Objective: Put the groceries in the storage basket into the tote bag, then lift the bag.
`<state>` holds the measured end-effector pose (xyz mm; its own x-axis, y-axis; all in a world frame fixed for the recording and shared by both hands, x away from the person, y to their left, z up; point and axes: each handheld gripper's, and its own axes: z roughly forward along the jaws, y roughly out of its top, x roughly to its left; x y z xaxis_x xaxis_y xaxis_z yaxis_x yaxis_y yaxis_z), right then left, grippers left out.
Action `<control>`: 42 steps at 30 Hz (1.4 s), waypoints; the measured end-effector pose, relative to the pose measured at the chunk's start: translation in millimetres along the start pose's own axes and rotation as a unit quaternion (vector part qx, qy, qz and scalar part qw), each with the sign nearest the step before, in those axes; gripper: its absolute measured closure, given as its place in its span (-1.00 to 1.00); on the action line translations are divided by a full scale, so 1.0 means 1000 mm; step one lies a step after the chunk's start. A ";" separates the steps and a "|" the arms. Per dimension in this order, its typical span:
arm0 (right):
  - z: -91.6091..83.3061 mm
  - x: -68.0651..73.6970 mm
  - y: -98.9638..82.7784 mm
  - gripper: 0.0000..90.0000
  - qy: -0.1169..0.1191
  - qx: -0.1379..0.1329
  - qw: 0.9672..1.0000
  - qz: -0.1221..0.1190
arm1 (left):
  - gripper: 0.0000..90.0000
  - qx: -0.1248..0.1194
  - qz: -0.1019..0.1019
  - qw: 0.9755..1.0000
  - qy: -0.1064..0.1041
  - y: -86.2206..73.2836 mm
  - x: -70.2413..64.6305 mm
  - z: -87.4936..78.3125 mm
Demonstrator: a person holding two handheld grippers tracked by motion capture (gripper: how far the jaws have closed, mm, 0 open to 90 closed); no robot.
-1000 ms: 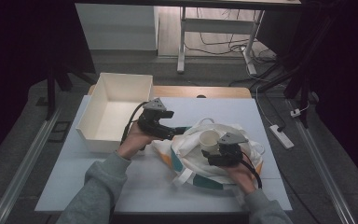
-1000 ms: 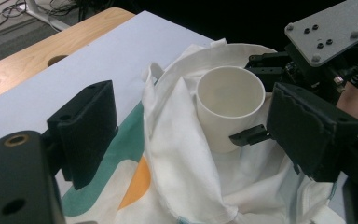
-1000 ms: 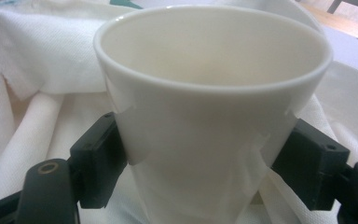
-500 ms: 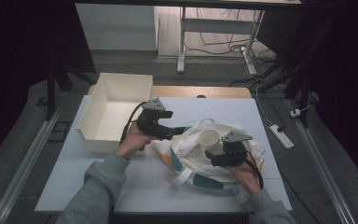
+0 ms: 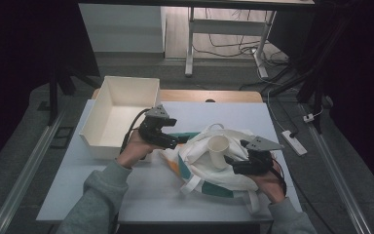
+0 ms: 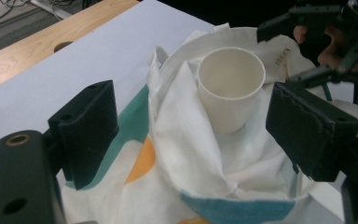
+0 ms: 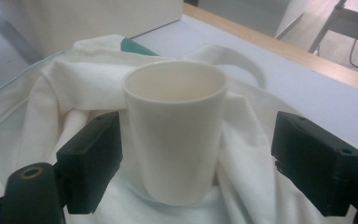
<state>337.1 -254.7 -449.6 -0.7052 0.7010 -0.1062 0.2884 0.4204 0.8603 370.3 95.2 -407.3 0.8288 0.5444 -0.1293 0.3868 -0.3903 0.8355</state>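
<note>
The white table (image 5: 141, 195) carries an open cream box (image 5: 108, 109) at its far left, and nearer the person a crumpled cloth tote bag (image 5: 209, 170) — white with teal and orange patches — lies slumped in the middle, its mouth pulled open. From where I stand the bag looks the trickier of the two things in hand: soft, limp fabric that will fold and slide wherever it is tugged, so the hem of the mouth or a strap seems the sensible place to pinch it. Standing upright in the bag's opening, bedded in the folds, is a white paper cup (image 7: 175, 130), empty as far as I can see. It is surely very light and thin-walled, easy to crush or tip, so I'd judge a gentle squeeze across its middle, below the rolled rim, the safest hold. The left gripper (image 6: 205, 140) sits at the left side of the bag's mouth with its jaws apart, cloth between them but neither pad plainly pressing on it. The right gripper (image 7: 196, 158) has just been spreading its jaws — they stand wide on either side of the cup, with clear gaps between pads and wall, so the cup rests on the cloth on its own, gripped by nothing
</note>
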 end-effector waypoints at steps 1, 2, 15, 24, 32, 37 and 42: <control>-0.002 -0.002 0.000 -0.60 -0.001 -0.002 1.000 0.002 | -0.61 0.002 0.000 1.000 0.003 -0.001 0.000 -0.001; -0.003 -0.003 0.000 -0.59 -0.002 -0.006 1.000 0.004 | -0.61 0.005 -0.001 1.000 0.006 -0.003 0.000 -0.003; -0.015 -0.012 -0.007 -0.53 -0.015 -0.003 1.000 0.011 | -0.52 0.027 -0.011 0.999 0.016 -0.015 0.002 -0.009; -0.018 -0.014 -0.009 -0.53 -0.023 -0.002 1.000 0.012 | -0.52 0.033 -0.007 0.999 0.016 -0.017 0.001 -0.007; -0.022 -0.016 -0.010 -0.52 -0.032 -0.001 0.999 0.011 | -0.49 0.039 0.015 0.999 0.023 -0.016 -0.010 -0.005; -0.024 -0.016 -0.012 -0.52 -0.034 -0.001 0.999 0.011 | -0.43 0.045 0.021 0.998 0.034 -0.018 -0.015 -0.001; -0.026 -0.017 -0.012 -0.52 -0.034 -0.001 0.999 0.010 | -0.36 0.047 0.023 0.998 0.046 -0.022 -0.021 0.001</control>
<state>328.8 -286.5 -445.8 -0.6537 0.7468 -0.1221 0.3003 0.4041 0.8640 345.1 91.6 -424.2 0.8083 0.5875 -0.0387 0.3882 -0.4824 0.7852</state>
